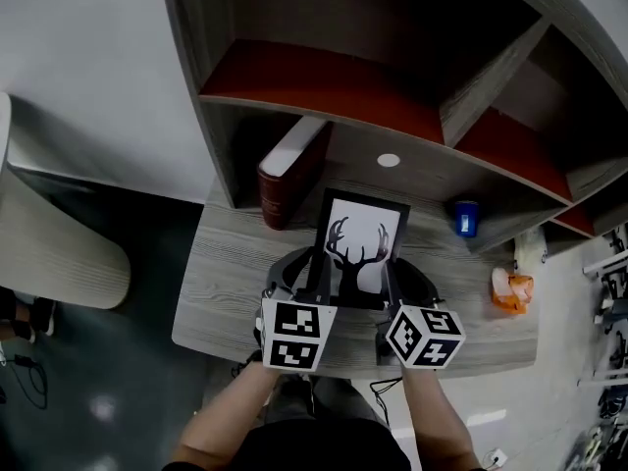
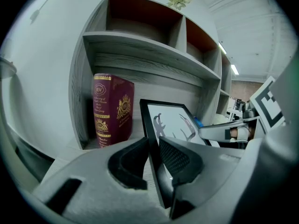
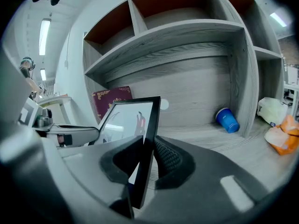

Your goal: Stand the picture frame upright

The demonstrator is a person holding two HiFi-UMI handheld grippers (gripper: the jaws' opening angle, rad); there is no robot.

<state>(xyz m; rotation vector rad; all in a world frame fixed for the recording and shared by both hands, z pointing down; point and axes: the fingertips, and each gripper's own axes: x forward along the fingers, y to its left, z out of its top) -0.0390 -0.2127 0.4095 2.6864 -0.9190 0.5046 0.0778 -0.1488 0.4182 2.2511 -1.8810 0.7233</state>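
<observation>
A black picture frame (image 1: 357, 246) with a deer-antler silhouette on white stands tilted back over the grey wooden desk (image 1: 221, 273), held between both grippers. My left gripper (image 1: 316, 285) is shut on the frame's left edge (image 2: 150, 125), which runs between its two pads. My right gripper (image 1: 390, 288) is shut on the frame's right edge (image 3: 150, 129). In the right gripper view the frame's glass (image 3: 127, 121) faces left. The frame's lower edge is hidden behind the grippers.
A maroon book (image 1: 290, 173) with gold print (image 2: 111, 108) leans in the shelf bay left of the frame. A blue cup (image 1: 465, 218) lies on its side at the right (image 3: 228, 120). Orange-and-white wrapping (image 1: 512, 288) sits further right. Shelf boards (image 1: 324, 86) overhang the desk.
</observation>
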